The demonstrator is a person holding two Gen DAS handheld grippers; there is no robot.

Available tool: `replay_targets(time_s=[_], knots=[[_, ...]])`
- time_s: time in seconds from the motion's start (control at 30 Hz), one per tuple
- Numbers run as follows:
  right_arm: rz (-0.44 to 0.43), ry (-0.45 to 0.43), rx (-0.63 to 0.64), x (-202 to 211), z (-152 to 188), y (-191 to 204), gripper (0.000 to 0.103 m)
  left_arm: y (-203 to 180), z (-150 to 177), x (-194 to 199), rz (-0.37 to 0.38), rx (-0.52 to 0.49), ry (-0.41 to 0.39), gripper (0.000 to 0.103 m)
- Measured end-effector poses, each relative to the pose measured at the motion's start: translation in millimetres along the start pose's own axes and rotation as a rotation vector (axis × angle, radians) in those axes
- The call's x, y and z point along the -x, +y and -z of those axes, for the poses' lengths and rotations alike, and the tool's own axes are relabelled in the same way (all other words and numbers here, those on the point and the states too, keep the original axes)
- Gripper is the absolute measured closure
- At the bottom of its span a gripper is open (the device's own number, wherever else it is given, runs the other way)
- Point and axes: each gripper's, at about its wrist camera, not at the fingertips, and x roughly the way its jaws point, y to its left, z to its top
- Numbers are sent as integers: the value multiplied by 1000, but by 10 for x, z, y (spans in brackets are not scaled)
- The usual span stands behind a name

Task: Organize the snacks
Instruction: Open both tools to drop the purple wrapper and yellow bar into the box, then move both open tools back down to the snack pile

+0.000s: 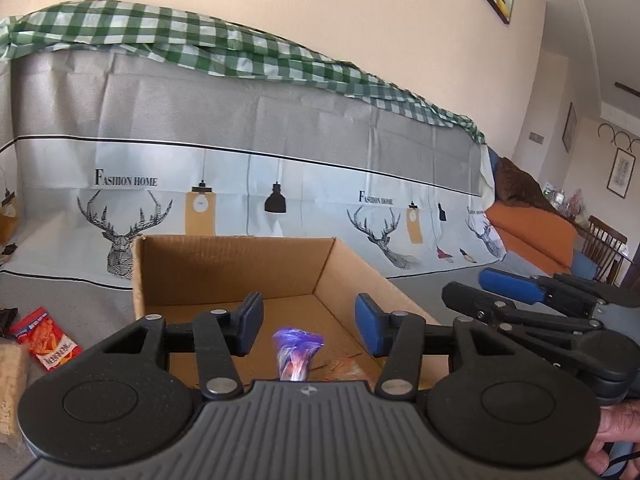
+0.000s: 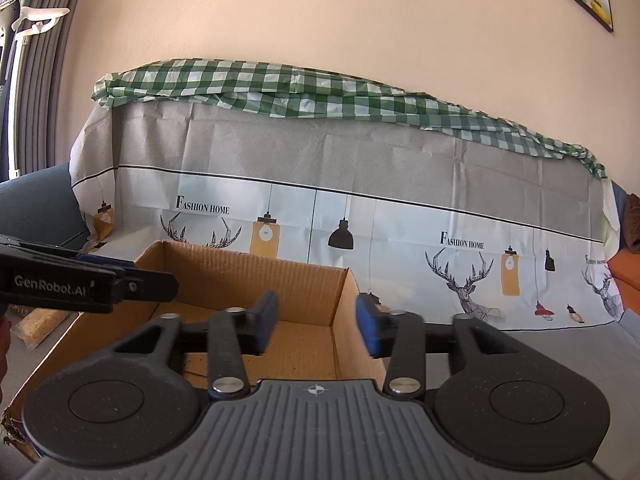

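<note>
- Cardboard box point(image 1: 240, 280) stands open on the grey-covered worktop point(image 1: 440, 284), ready to collect the snacks.
- My left gripper point(image 1: 309, 324) hovers over the box, jaws apart and clamping nothing; a blurred purple packet point(image 1: 298, 354) sits just below them, apparently dropping into the box.
- My right gripper point(image 2: 317, 328) hangs over the box's right wall, jaws apart and empty, so it is free for the next pick.
- Still outside, toward the worktop's left edge, lie a red snack packet point(image 1: 44, 338) and a pale wrapped snack point(image 1: 12, 384); I judge those remain to be boxed.
</note>
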Motion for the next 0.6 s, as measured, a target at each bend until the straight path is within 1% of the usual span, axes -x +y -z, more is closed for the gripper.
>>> replay_targets(time_s=[0.03, 0.1, 0.17, 0.27, 0.3, 0.33, 0.4, 0.5, 0.6], knots=[[2, 1, -1, -3, 1, 3, 53, 16, -1, 8, -5, 3, 0, 47], [7, -1, -4, -4, 0, 12, 47, 44, -5, 41, -16, 5, -4, 47], [9, -2, -9, -4, -4, 26, 45, 77, -13, 82, -31, -1, -10, 48], [8, -4, -16, -4, -9, 72, 44, 153, -29, 152, -52, -7, -13, 50], [7, -4, -19, -3, -14, 94, 44, 185, -35, 181, -59, -8, -13, 53], [5, -6, -22, -2, -21, 121, 44, 218, -37, 212, -67, -8, -13, 59], [-1, -10, -27, 9, -33, 193, 44, 289, -40, 276, -84, -5, -11, 64], [-16, -20, -26, 35, -54, 339, 44, 410, -38, 393, -117, 6, -6, 69], [-36, -28, -13, 58, -74, 524, 44, 531, -34, 522, -152, 19, -1, 70]])
